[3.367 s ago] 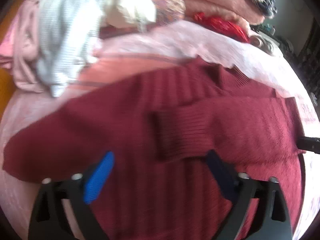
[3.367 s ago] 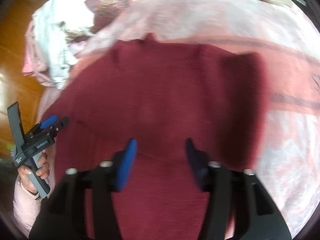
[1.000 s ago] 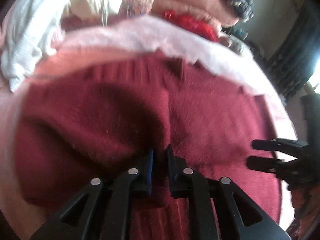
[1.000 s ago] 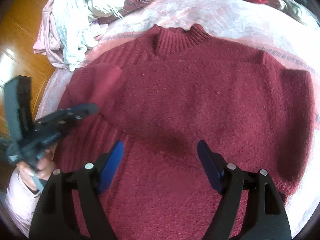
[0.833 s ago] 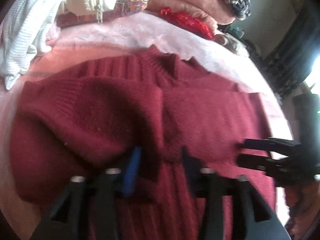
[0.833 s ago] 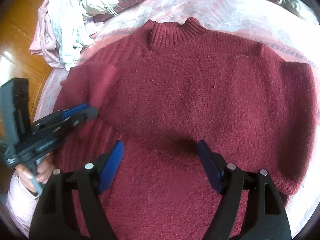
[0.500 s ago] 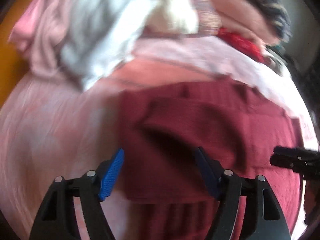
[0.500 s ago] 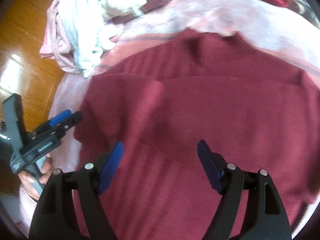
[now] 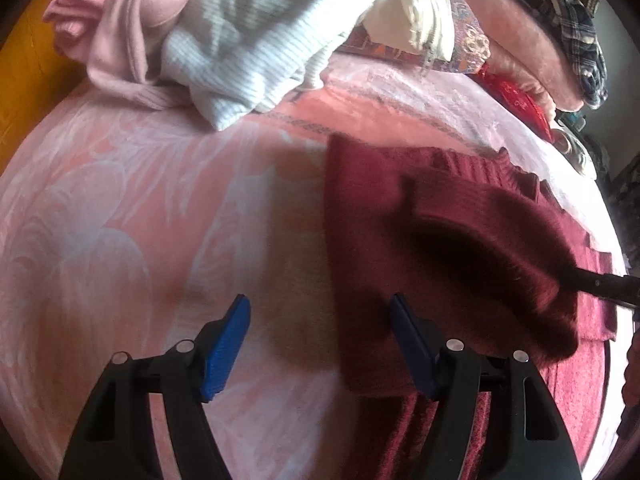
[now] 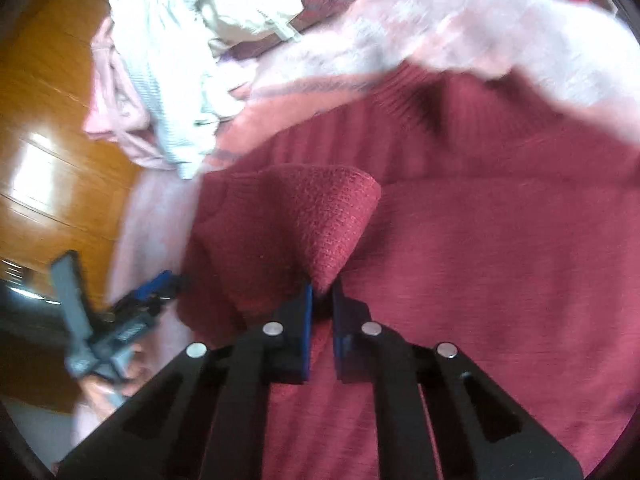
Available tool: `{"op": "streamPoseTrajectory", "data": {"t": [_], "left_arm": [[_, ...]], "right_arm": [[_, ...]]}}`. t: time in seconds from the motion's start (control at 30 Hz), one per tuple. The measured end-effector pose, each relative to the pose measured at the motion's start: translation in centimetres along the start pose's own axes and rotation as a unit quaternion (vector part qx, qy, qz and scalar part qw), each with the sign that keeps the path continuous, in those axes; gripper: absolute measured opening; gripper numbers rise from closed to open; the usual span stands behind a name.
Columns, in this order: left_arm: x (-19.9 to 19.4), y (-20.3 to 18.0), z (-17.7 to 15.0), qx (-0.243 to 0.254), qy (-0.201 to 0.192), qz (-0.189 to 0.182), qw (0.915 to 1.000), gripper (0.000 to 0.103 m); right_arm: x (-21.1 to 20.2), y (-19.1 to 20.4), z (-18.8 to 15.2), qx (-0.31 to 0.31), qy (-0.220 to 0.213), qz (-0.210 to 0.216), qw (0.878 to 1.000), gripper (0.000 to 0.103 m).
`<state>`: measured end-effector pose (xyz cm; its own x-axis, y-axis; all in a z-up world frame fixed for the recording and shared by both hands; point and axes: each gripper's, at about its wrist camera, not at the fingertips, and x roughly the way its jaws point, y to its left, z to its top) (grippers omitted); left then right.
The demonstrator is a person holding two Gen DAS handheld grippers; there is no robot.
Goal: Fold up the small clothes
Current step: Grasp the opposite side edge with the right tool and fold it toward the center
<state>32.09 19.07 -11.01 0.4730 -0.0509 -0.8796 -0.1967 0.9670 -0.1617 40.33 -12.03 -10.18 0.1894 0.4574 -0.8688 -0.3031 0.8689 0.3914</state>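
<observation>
A dark red knit sweater (image 10: 480, 240) lies on a pink patterned bedspread (image 9: 140, 220), collar at the far side. My right gripper (image 10: 322, 292) is shut on a fold of the sweater's left sleeve (image 10: 320, 216) and holds it raised over the body. In the left wrist view the sweater (image 9: 460, 232) is at the right, with the right gripper's fingers (image 9: 600, 280) pinching the lifted fold. My left gripper (image 9: 320, 320) is open and empty, over the bedspread just left of the sweater's edge. It also shows blurred in the right wrist view (image 10: 160, 284).
A heap of white ribbed and pale pink clothes (image 9: 224, 40) lies at the far left of the bed. Folded pink blankets and a plaid garment (image 9: 560, 32) are stacked at the far right. A red item (image 9: 516, 96) lies beside them. Wooden floor (image 10: 48, 120) lies left of the bed.
My right gripper has closed on the sweater's left sleeve fold and lifted it. My left gripper, open, has moved left off the sweater onto the bedspread.
</observation>
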Motion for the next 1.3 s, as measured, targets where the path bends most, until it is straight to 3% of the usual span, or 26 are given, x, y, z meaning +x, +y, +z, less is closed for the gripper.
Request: {"op": "streamPoseTrajectory", "data": {"t": [0.1,0.17,0.27,0.43,0.57,0.63,0.67,0.73,0.83,0.9,0.93,0.97,1.0,1.03,1.17,1.3], "left_arm": [[0.2,-1.6,-0.3,0.023,-0.005,0.003,0.9997,0.073],[0.5,-2.8,-0.4,0.042,-0.003,0.013,0.9990,0.074],[1.2,-4.5,-0.5,0.071,-0.004,0.044,0.9965,0.074],[0.5,-4.4,0.2,0.061,-0.008,0.029,0.9977,0.074],[0.3,-4.1,1.4,0.049,-0.004,0.026,0.9985,0.074],[0.9,-4.0,2.1,0.045,0.009,0.025,0.9986,0.074],[1.1,-4.0,2.2,0.042,0.008,0.026,0.9987,0.074],[1.8,-3.6,2.5,0.033,0.013,0.025,0.9990,0.074],[2.8,-2.8,2.6,0.016,0.027,0.024,0.9992,0.074],[3.1,-2.5,2.4,0.010,0.030,0.017,0.9994,0.075],[3.1,-2.4,2.4,0.008,0.030,0.016,0.9994,0.075],[3.1,-2.3,2.3,0.008,0.029,0.016,0.9994,0.076],[3.1,-2.4,2.2,0.010,0.028,0.017,0.9994,0.076],[3.0,-2.4,2.2,0.011,0.027,0.018,0.9994,0.076],[3.1,-2.6,2.1,0.012,0.024,0.022,0.9994,0.077],[3.0,-3.1,2.0,0.010,0.022,0.022,0.9995,0.077]], "right_arm": [[-0.1,-1.4,-0.6,-0.001,-0.008,-0.052,0.999,0.007],[0.8,-2.0,-1.0,-0.009,0.008,-0.066,0.998,0.008],[1.4,-2.0,-1.4,-0.020,0.013,-0.071,0.997,0.015],[-1.0,0.8,-1.0,-0.050,-0.025,-0.099,0.994,0.031],[0.4,4.1,-0.1,-0.053,0.011,-0.029,0.998,0.038],[1.9,6.1,0.3,-0.074,0.032,-0.033,0.996,0.039],[2.6,7.1,0.4,-0.087,0.039,-0.041,0.995,0.042],[3.7,8.9,1.0,-0.106,0.045,-0.053,0.992,0.066],[5.1,10.6,1.4,-0.138,0.053,-0.091,0.985,0.071],[6.4,11.1,1.5,-0.162,0.057,-0.129,0.977,0.065],[6.9,11.0,1.6,-0.168,0.057,-0.152,0.972,0.043],[6.8,10.5,1.4,-0.170,0.055,-0.165,0.970,0.032],[6.2,9.7,1.4,-0.165,0.047,-0.156,0.973,0.016],[5.4,9.0,1.5,-0.154,0.041,-0.137,0.978,0.007],[0.0,3.3,1.3,-0.062,0.005,-0.053,0.997,0.006],[-4.9,-2.7,-0.8,-0.006,-0.019,-0.054,0.998,0.007]]}}
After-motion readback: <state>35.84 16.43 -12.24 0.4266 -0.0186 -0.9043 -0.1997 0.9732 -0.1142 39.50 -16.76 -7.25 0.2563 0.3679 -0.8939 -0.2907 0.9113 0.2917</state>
